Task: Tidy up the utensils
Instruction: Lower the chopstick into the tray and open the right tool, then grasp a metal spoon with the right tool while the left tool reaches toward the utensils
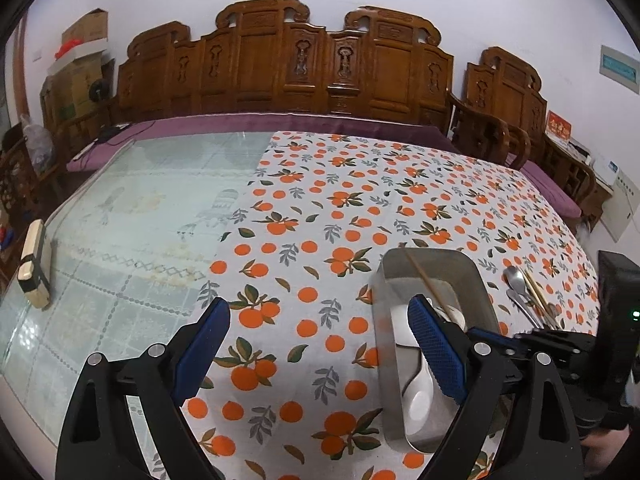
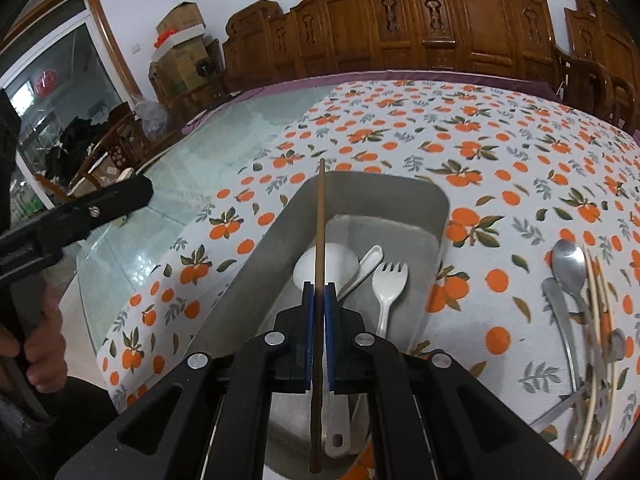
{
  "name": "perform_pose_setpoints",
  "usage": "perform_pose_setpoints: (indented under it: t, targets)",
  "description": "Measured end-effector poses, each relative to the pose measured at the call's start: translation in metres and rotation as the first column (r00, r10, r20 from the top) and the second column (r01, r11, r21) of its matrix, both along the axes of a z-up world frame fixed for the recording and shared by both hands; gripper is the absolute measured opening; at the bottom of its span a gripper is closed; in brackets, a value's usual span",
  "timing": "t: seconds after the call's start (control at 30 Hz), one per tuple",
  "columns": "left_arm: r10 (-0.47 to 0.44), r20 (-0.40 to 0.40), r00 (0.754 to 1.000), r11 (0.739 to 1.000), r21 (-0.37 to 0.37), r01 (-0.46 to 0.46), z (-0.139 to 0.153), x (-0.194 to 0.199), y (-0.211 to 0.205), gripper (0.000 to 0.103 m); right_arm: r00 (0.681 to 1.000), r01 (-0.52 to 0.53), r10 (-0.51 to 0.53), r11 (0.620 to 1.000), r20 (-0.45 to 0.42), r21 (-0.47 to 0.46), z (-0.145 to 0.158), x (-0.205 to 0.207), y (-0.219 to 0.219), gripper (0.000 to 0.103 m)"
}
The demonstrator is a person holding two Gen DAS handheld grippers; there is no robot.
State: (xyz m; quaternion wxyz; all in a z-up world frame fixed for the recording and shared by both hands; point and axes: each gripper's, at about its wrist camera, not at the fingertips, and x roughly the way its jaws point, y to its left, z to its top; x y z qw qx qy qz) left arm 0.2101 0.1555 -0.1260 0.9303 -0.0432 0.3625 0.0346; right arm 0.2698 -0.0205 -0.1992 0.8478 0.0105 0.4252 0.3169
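My right gripper [image 2: 319, 292] is shut on a brown chopstick [image 2: 320, 220], which points forward over a metal tray [image 2: 400, 188] on the orange-print cloth. In the tray lie a white spoon [image 2: 336, 260] and a white fork [image 2: 388, 280]. A metal spoon [image 2: 568, 264] and pale chopsticks [image 2: 600, 300] lie loose on the cloth to the tray's right. My left gripper [image 1: 320, 336] is open over the cloth with nothing between its fingers. Its right finger stands in front of the tray [image 1: 384, 360], where the white spoons [image 1: 416, 400] and the brown chopstick [image 1: 428, 284] show.
The orange-print cloth [image 1: 340, 200] covers the right part of a glass-topped table [image 1: 140, 200]. A wooden block with black bands [image 1: 34, 264] rests near the table's left edge. A carved wooden bench [image 1: 280, 60] runs along the far side. A hand [image 2: 44, 340] holds the left gripper's handle.
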Motion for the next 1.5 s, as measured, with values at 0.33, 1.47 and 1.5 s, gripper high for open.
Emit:
perform_pose_setpoints:
  t: [0.33,1.47,1.5]
  targets:
    - [-0.032,-0.001,0.999,0.999,0.008,0.032,-0.001,0.003,-0.015,0.087,0.999,-0.015,0.013,0.999,0.051,0.029,0.009,0.001,-0.018,0.010]
    - [-0.297,0.017,0.955,0.953,0.064,0.296,-0.015,-0.007,-0.157,0.087,0.988,0.124,-0.102,0.972,0.116,-0.200,-0.013,0.033,-0.172,0.019]
    - [-0.298,0.014,0.954,0.953,0.063,0.297,-0.017,-0.007,-0.157,0.087,0.990,0.115,-0.094,0.973,0.108,-0.202,-0.015,0.035,-0.171,0.019]
